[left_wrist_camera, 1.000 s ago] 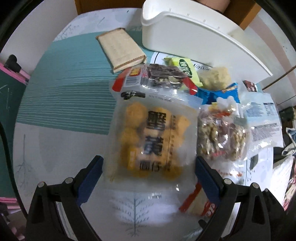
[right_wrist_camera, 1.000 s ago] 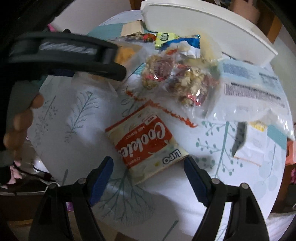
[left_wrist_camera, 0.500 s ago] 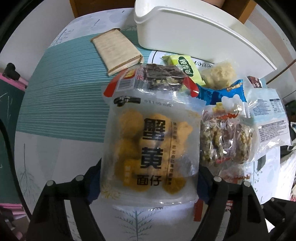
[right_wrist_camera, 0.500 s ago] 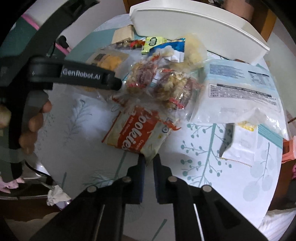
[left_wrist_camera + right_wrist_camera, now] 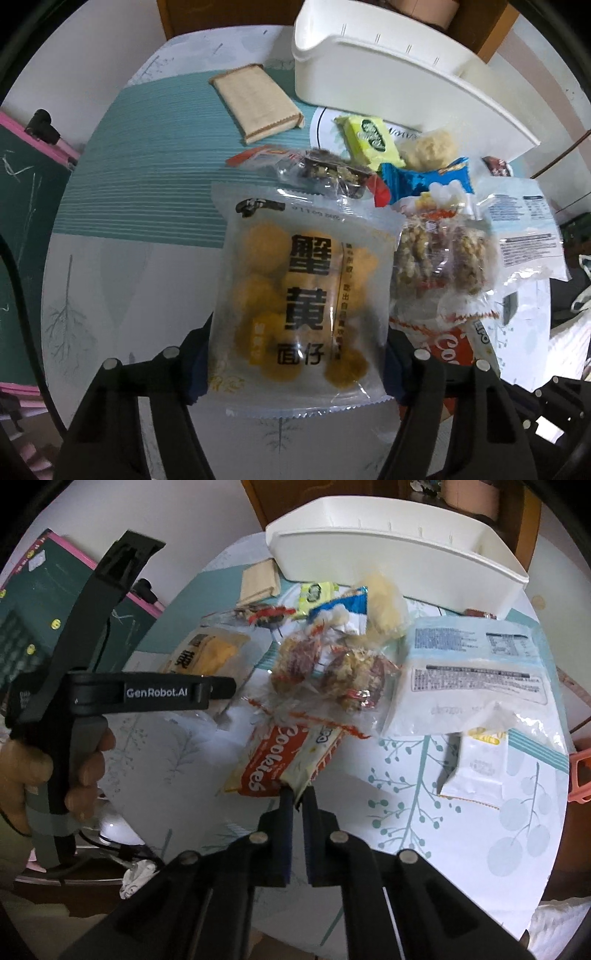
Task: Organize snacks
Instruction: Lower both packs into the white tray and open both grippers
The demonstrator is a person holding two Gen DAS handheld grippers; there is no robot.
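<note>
A clear bag of yellow snack balls with black lettering (image 5: 303, 291) stands between the fingers of my left gripper (image 5: 295, 365). The jaws are closing, and both blue pads press on the bag's side edges. The bag is lifted a little off the table. My right gripper (image 5: 297, 801) is shut on a corner of the red and white cookie packet (image 5: 273, 760), which hangs tilted from the pinch. That packet also shows at the right in the left wrist view (image 5: 450, 343). A long white bin (image 5: 388, 70) stands at the table's far side.
Around the middle lie a tan wafer pack (image 5: 255, 103), a yellow-green packet (image 5: 369, 140), a blue packet (image 5: 421, 177), a clear bag of nut clusters (image 5: 332, 675), a large white pouch (image 5: 476, 675) and a small white pack (image 5: 476, 768). A hand (image 5: 85, 771) holds the left gripper's handle.
The left jaws narrowed onto the yellow snack bag and raised it. The right jaws went from wide to shut on the cookie packet's corner and lifted it toward the bag pile.
</note>
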